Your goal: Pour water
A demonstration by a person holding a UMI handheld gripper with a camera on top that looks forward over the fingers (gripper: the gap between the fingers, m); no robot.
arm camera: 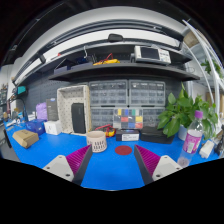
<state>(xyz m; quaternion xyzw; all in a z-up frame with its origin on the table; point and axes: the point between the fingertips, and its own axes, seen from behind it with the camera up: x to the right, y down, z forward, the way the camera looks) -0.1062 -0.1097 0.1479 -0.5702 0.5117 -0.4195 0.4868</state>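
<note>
Far left, small items on the blue table [105, 172] too tiny to identify. Just ahead of the left finger, a white cup [97, 141], contents unseen. Gripper [111, 160] released, fingers spread, holding nothing. Bare blue surface between them, red disc [123, 150] beyond. Right, bottle [194, 132] beside plant [183, 108].

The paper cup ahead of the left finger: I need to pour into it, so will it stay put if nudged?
The paper cup looks thin-walled and probably light, so a nudge would likely slide or tip it on the smooth blue table. It may crush if squeezed. The gripper is open, well short of it.
</note>
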